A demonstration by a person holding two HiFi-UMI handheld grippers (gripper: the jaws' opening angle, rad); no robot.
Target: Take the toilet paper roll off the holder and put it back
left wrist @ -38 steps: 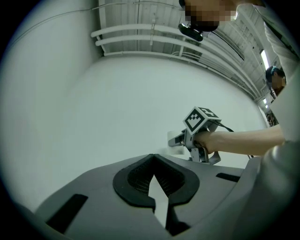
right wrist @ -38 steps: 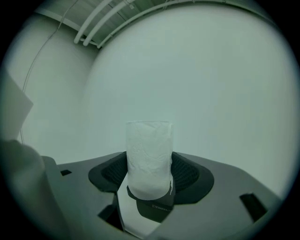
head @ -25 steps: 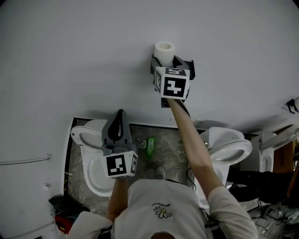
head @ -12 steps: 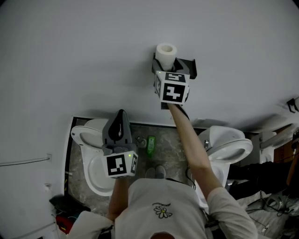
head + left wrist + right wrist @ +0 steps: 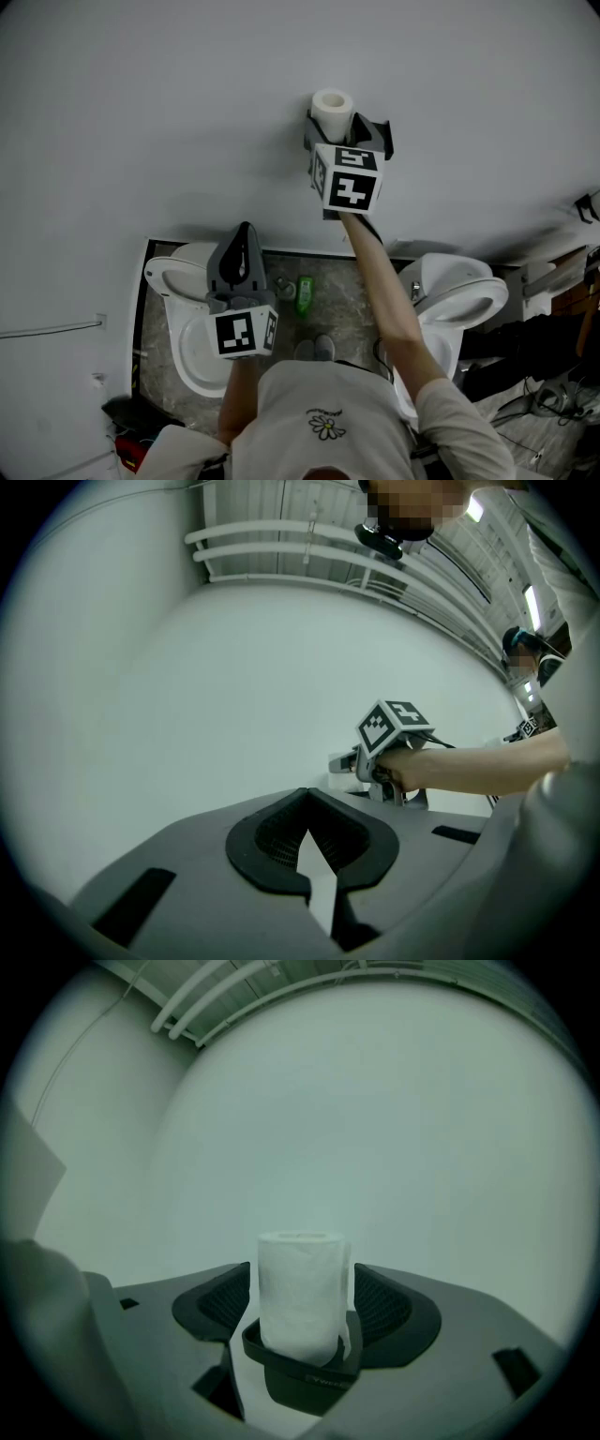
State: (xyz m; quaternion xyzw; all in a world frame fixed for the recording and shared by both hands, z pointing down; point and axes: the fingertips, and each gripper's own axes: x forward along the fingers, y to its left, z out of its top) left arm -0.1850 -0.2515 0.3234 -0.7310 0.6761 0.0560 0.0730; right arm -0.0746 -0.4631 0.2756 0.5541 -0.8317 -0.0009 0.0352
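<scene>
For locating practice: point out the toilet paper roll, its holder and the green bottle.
toilet paper roll [image 5: 300, 1288]: right gripper view, middle of its side.
holder [image 5: 300, 1372]: right gripper view, front rim.
green bottle [image 5: 303, 292]: head view, its body.

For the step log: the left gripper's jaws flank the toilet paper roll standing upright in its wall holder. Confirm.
Wrong gripper: the right gripper has its jaws, just now opening, either side of the toilet paper roll standing upright in its wall holder, per the right gripper view.
</scene>
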